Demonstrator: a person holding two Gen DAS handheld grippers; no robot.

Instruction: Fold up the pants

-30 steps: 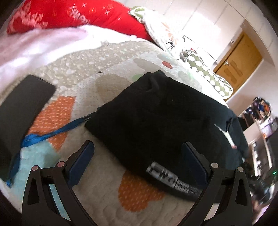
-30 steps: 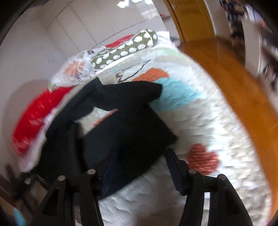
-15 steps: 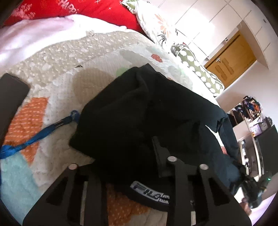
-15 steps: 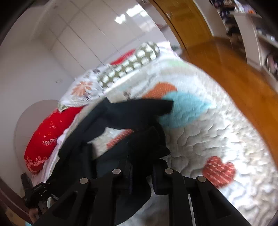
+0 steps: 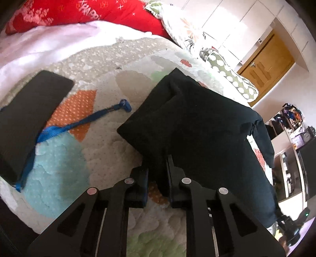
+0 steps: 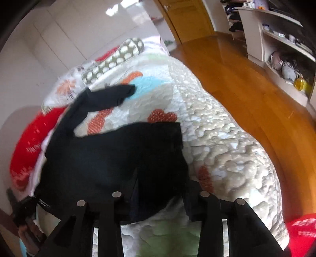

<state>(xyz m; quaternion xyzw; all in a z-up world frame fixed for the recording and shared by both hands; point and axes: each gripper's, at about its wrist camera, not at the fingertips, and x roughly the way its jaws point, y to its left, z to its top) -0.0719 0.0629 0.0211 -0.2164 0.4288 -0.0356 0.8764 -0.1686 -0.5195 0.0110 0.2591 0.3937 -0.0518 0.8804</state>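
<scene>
Left wrist view gives me the bed first: a quilted bedspread point(image 5: 83, 158) with orange and pale blue patches, a red pillow point(image 5: 83, 13) at its head, wooden door and white cupboards beyond. Across the quilt lie the black pants point(image 5: 197, 122), bunched and partly doubled, one leg trailing off in the right wrist view point(image 6: 110, 94). I judge I am at the start of a fold, taking the near edge at two places.

My left gripper point(image 5: 157, 178) is closing, a pinch of black cloth already between its pads. My right gripper point(image 6: 160, 199) is opening; cloth hangs between its jaws, but I see no pad pressing it. Next I would need that side re-gripped before lifting both together.

Smaller things: a dark flat slab point(image 5: 29, 118) and a blue strap point(image 5: 79, 124) beside the pants.
</scene>
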